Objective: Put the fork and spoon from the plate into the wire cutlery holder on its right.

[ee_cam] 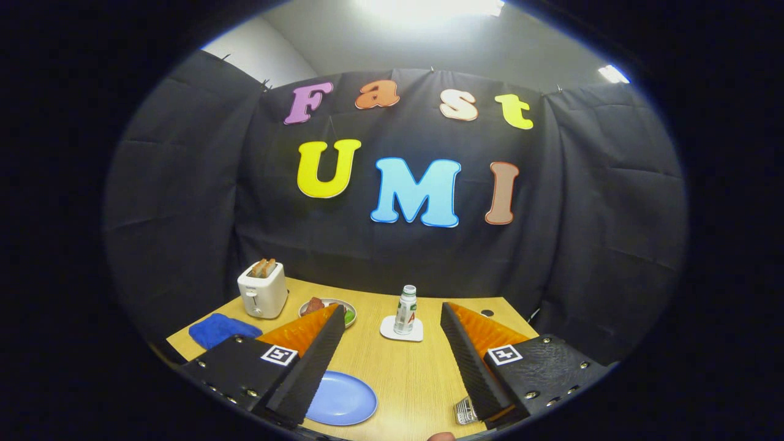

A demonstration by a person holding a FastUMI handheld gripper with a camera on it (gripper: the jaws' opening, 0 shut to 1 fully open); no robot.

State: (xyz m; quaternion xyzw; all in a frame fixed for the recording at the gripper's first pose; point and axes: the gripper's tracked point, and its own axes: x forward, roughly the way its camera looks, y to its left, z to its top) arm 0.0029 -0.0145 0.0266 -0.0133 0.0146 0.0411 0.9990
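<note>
the tongs [392,343] are standing wide apart above the wooden tabletop [410,373], with nothing between their fingers but bare wood. a blue plate [342,399] is lying low between the fingers, just beside the left finger, which is hiding its left edge; i cannot tell whether a fork or spoon is lying on it, since none is showing on the visible part. the wire cutlery holder [465,411] is peeking out at the base of the right finger, mostly covered by it, to the right of the plate and apart from it. ahead of the fingers, a small bottle [405,310] with a white cap is standing upright on a white coaster [401,331]. beyond the left fingertip, a bowl [331,306] holding food is sitting partly behind the finger. a white toaster [263,290] with toast sticking up from its slots is standing just left of the bowl, and a blue cloth [223,329] is lying near it, toward the tabletop's left corner.
</note>
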